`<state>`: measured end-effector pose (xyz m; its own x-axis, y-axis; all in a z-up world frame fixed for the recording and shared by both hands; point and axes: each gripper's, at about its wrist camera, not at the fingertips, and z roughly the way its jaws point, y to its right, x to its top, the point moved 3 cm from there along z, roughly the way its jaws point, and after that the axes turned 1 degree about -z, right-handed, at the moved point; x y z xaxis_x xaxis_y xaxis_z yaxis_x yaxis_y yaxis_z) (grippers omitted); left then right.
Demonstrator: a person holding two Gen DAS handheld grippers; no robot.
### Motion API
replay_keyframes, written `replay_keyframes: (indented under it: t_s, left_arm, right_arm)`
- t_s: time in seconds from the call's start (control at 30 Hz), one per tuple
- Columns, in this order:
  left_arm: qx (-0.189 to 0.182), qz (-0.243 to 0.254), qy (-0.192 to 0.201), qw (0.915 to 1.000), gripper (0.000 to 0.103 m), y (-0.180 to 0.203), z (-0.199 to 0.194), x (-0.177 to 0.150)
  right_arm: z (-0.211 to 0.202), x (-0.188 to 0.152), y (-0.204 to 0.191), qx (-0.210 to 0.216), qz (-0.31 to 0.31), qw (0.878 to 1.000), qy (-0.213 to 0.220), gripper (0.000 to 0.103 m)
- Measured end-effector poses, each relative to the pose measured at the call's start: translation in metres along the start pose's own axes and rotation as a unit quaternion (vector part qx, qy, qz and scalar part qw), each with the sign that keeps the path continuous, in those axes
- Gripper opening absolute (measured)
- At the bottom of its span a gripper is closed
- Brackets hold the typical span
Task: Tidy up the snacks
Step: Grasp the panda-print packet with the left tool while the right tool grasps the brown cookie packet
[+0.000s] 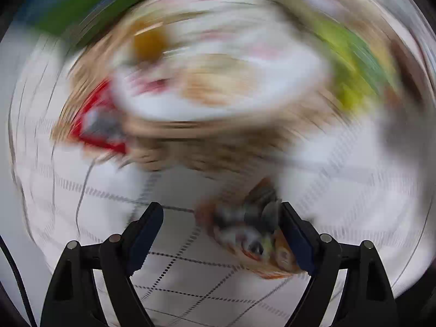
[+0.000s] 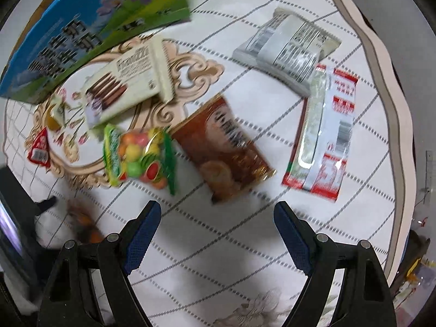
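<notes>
Now I am holding both tongs over the bench (image 2: 245, 245), which is wearing a white cloth with dotted grey lines. My right tongs (image 2: 218, 234) are standing open with nothing between the blue pads, only bare cloth. Just above them, at the middle of the frame, a brown snack packet (image 2: 226, 150) is lying tilted, its lower corner near the gap but not inside it. Left of it a green bag of coloured candies (image 2: 139, 155) is resting on the edge of an ornate tray (image 2: 188, 79), and a cream biscuit box (image 2: 125, 81) is lying across that tray. A small red sachet (image 2: 39, 150) is sitting at the tray's left edge. A blue and green box (image 2: 90, 27) is filling the upper left. At the right, a red and white packet (image 2: 324, 133) is lying lengthwise, with a grey-white packet (image 2: 288, 46) above it, touching or nearly so.

My left tongs (image 1: 222, 231) are also standing open, in a heavily blurred view. A small orange wrapper (image 1: 250, 234) is lying on the cloth between the pads, close against the right one; I cannot tell whether that pad is touching it. The tray is smearing across the upper frame.
</notes>
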<state>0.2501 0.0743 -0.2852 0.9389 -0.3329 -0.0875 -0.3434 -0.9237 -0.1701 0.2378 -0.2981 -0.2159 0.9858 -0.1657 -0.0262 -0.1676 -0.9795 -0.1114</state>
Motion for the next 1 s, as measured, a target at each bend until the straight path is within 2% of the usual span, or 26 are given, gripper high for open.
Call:
replay_keyframes:
  t_s: [0.07,0.1,0.17,0.23,0.3,0.33,0.37,0.4,0.43,0.5,0.6,0.67,0.7,0.77,0.8,0.83,0.87,0.93,0.97,1.0]
  left_arm:
    - [-0.036,-0.07,-0.013,0.9968,0.085,-0.023,0.003,0.011]
    - [-0.063,-0.109,-0.023,0.9918,0.085,-0.035,0.005,0.015]
    - [-0.11,-0.146,-0.03,0.9827,0.085,-0.047,0.001,0.017]
    - [-0.128,-0.154,-0.025,0.9794,0.085,-0.051,-0.006,0.015]
    - [-0.132,-0.131,-0.02,0.9824,0.085,-0.049,-0.01,0.006]
    - [-0.112,-0.11,-0.035,0.987,0.086,-0.043,-0.012,0.003]
    - [-0.102,-0.107,-0.051,0.9877,0.086,-0.039,-0.01,-0.002]
    - [-0.118,-0.124,-0.067,0.9829,0.085,-0.039,-0.008,-0.008]
    - [-0.14,-0.142,-0.078,0.9768,0.085,-0.039,-0.006,-0.013]
    - [-0.187,-0.2,-0.112,0.9553,0.085,-0.038,0.007,-0.026]
    - [-0.236,-0.26,-0.137,0.9262,0.085,-0.034,0.024,-0.038]
    - [-0.27,-0.299,-0.152,0.9026,0.085,-0.033,0.037,-0.045]
    - [-0.291,-0.324,-0.156,0.8866,0.085,-0.032,0.045,-0.046]
    - [-0.299,-0.353,-0.153,0.8734,0.085,-0.033,0.052,-0.045]
    - [-0.292,-0.362,-0.142,0.8736,0.085,-0.033,0.054,-0.041]
    - [-0.284,-0.36,-0.133,0.8788,0.085,-0.032,0.055,-0.043]
    - [-0.273,-0.349,-0.123,0.8881,0.085,-0.029,0.053,-0.036]
    - [-0.245,-0.309,-0.099,0.9134,0.085,-0.019,0.043,-0.019]
    - [-0.227,-0.281,-0.083,0.9287,0.084,-0.011,0.037,-0.01]
    - [-0.213,-0.26,-0.073,0.9389,0.084,-0.006,0.032,0.001]
  right_arm:
    - [0.003,0.009,0.005,-0.007,-0.004,1.0,0.006,0.087]
    - [0.005,0.013,0.007,-0.01,-0.008,1.0,0.008,0.087]
    - [0.013,0.021,0.007,-0.021,-0.023,1.0,0.005,0.087]
    - [0.021,0.028,0.005,-0.025,-0.037,0.999,0.001,0.087]
    - [0.031,0.034,0.0,-0.038,-0.061,0.997,-0.001,0.087]
    - [0.036,0.035,-0.002,-0.043,-0.07,0.997,-0.004,0.087]
    - [0.041,0.036,-0.004,-0.048,-0.077,0.996,-0.009,0.085]
    - [0.046,0.036,-0.004,-0.054,-0.078,0.995,-0.015,0.079]
    - [0.048,0.036,-0.005,-0.062,-0.081,0.995,-0.015,0.076]
    - [0.048,0.033,-0.005,-0.067,-0.082,0.994,-0.007,0.069]
    - [0.05,0.02,-0.006,-0.058,-0.063,0.996,-0.011,0.065]
    - [0.05,0.008,-0.005,-0.047,-0.048,0.998,-0.021,0.064]
    - [0.05,0.001,-0.004,-0.04,-0.042,0.998,-0.029,0.06]
    - [0.05,-0.014,-0.004,-0.023,-0.034,0.998,-0.044,0.058]
    - [0.05,-0.021,-0.005,-0.014,-0.032,0.998,-0.051,0.058]
    - [0.05,-0.026,-0.006,-0.008,-0.031,0.998,-0.057,0.058]
    - [0.051,-0.031,-0.007,-0.001,-0.03,0.998,-0.062,0.058]
    - [0.05,-0.034,-0.006,0.013,-0.023,0.997,-0.069,0.058]
    - [0.049,-0.034,-0.004,0.021,-0.016,0.997,-0.069,0.059]
    - [0.046,-0.033,-0.001,0.027,-0.01,0.997,-0.067,0.06]
